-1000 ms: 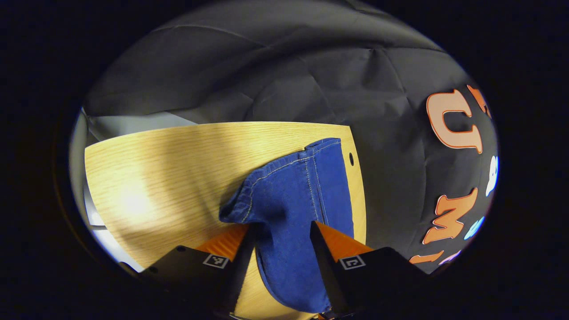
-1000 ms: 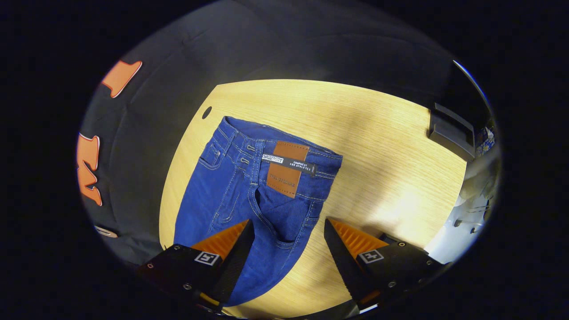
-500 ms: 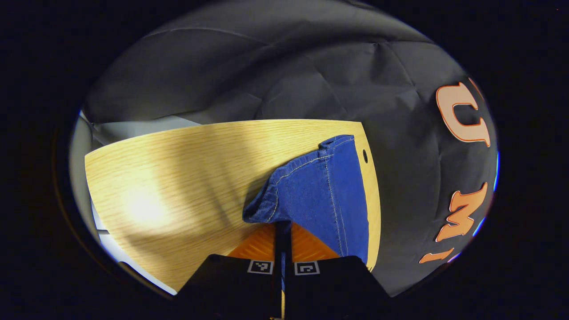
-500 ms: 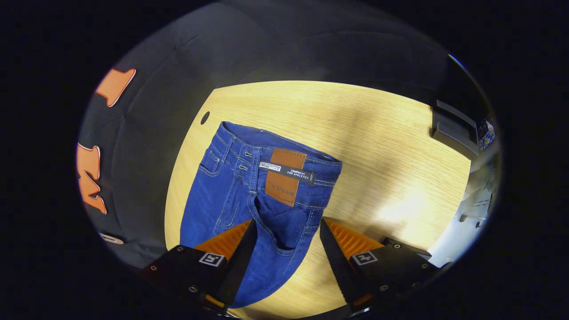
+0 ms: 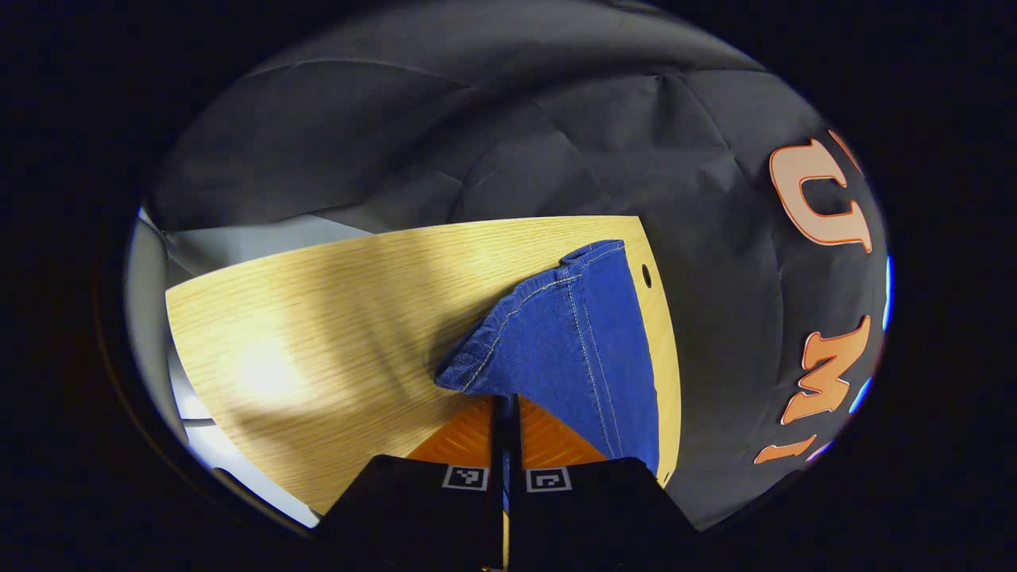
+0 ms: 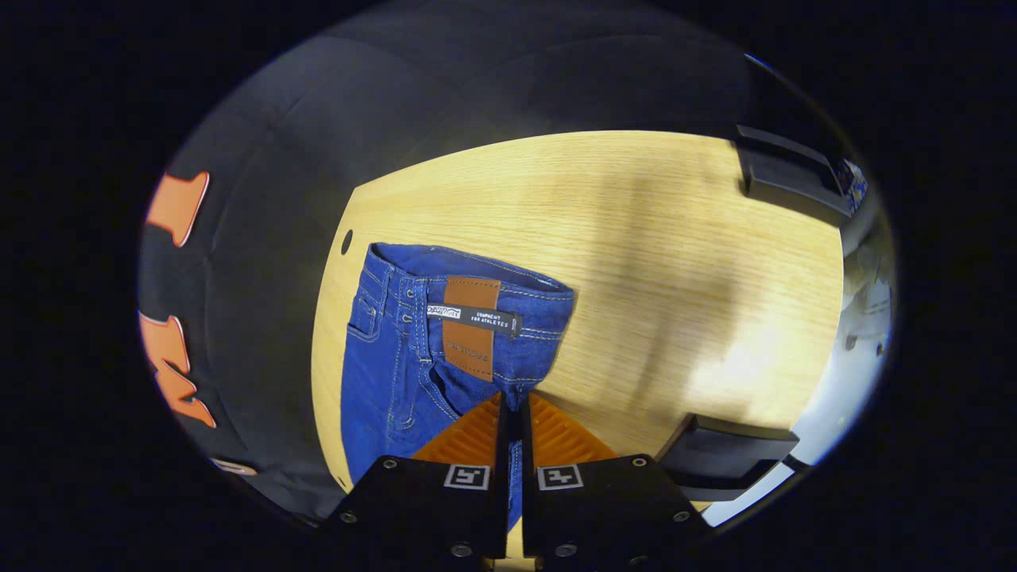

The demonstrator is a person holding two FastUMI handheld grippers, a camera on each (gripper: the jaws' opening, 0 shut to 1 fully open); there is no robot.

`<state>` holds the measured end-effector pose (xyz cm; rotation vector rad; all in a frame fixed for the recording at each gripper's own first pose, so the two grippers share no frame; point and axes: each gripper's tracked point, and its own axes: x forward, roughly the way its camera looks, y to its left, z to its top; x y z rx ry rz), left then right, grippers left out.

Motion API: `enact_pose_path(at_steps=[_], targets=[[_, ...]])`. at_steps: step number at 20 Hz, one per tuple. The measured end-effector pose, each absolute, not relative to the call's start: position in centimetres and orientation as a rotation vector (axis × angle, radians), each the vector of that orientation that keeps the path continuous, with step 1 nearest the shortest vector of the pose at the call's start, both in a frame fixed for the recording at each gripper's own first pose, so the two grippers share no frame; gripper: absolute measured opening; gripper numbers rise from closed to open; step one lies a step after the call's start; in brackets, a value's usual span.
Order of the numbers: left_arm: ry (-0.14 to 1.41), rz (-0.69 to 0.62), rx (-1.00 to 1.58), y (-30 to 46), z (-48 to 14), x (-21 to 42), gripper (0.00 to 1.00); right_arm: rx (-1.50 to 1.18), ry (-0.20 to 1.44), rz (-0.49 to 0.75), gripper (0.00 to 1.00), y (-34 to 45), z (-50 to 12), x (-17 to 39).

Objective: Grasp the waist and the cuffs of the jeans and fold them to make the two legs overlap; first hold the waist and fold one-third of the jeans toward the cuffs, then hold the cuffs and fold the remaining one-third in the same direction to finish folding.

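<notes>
Here we have both grippers pinched tight on the jeans (image 6: pixel 413 349), which lie on the wooden worktop (image 6: pixel 636 238) near its left edge. Our left gripper (image 5: pixel 504 409) has its jaws closed on the cuff end (image 5: pixel 556 334), and our right gripper (image 6: pixel 512 409) has its jaws closed on denim just below the waist (image 6: pixel 477 298).

One pair of jeans (image 6: pixel 413 357); one wooden table (image 6: pixel 636 262); two grippers, left gripper (image 5: pixel 505 413), right gripper (image 6: pixel 512 413).
</notes>
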<state>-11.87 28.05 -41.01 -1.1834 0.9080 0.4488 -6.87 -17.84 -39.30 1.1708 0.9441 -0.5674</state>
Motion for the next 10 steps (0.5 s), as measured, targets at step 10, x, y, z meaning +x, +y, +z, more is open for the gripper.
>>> enact_pose_path(at_steps=[10], targets=[[0.928,0.401,-1.154,28.8,-37.2,-10.8,0.03,1.223,0.874,-0.623,0.08,-18.8,-35.9,-6.5]])
